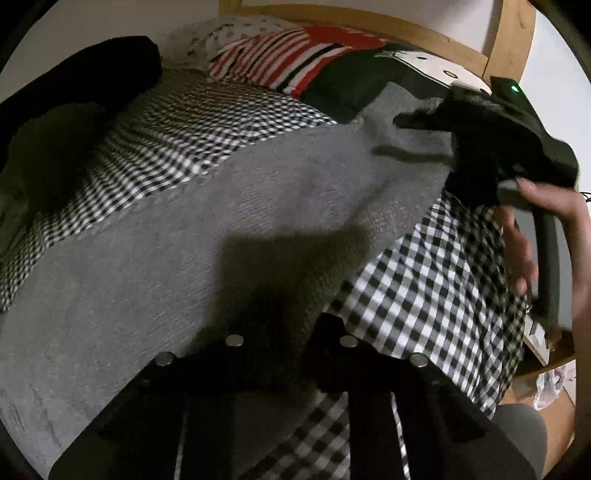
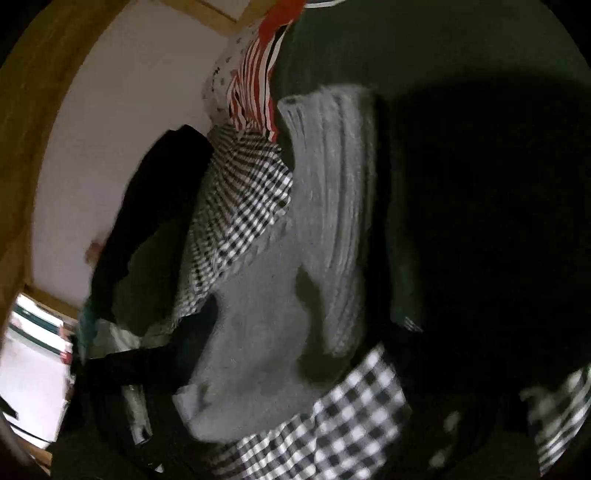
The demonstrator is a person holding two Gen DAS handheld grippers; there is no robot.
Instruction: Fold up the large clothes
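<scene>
Closest to our left camera, the left gripper (image 1: 284,325) has its fingers (image 1: 225,354) clenched on the near edge of the grey sweater (image 1: 207,221), a fold of knit pinched between them. Our grey sweater is the largest thing before us: it lies spread across the bed, reaching from that pinched edge to the far side, on top of the black-and-white checked cover (image 1: 424,295), which shows on both sides of it. Beyond it lie a dark green garment with a white cartoon print (image 1: 369,81) and a red-and-white striped cloth (image 1: 273,62), below the wooden bed frame (image 1: 369,22). A black garment (image 1: 74,74) is heaped at the far left.

Our right gripper (image 1: 410,120) reaches over the sweater's far corner, with our right hand (image 1: 554,221) around its handle. We cannot tell whether its fingers are grasping cloth; the right camera's view is blurred and half in shadow, showing only the sweater's ribbed hem (image 2: 332,177).
</scene>
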